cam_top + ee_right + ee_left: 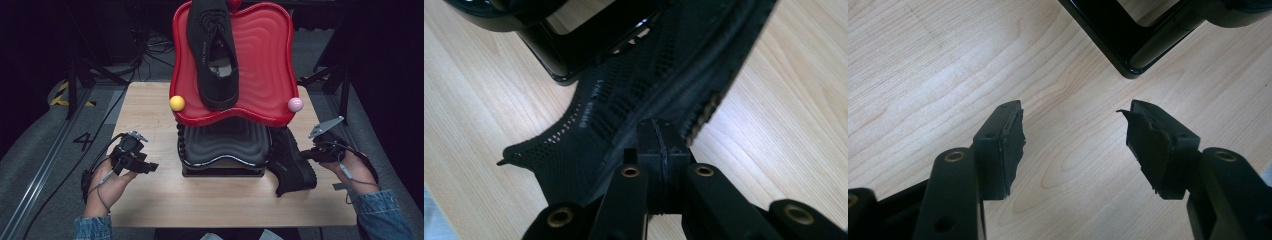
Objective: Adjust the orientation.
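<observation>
High view: the right gripper [311, 154] sits at the right side of the wooden table [150, 200], its jaws against the collar of a black shoe [292, 162] that lies just right of a black stand [222, 150]. How far those jaws are closed is hard to read here, since hand and gripper body cover them. The left gripper [150, 167] hovers left of the stand with bare table between the two. The stand carries a red tray [270, 60], tilted up toward the camera, and a second black shoe [212, 50] lies on it; that shoe's toe is cut off at the top edge. A yellow ball [177, 103] and a pink ball [295, 104] sit at the tray's lower corners. The shoe by the right gripper reaches close to the table's right edge.

Left gripper view: the left gripper [1070, 132] stands wide open with nothing between its jaws. Bare wood lies beneath and ahead of them. A corner of the stand's base [1128, 55] lies ahead of the right-hand jaw, apart from it.

Right gripper view: the right gripper [659, 135] is pressed fully together, pinching the mesh edge of the shoe [664, 65] at the jaw tips. The shoe runs ahead of the jaws, its far end cut off at the top. The stand's base [554, 55] lies ahead and to the left, with the shoe against it. Open table spreads on both sides of the jaws.
</observation>
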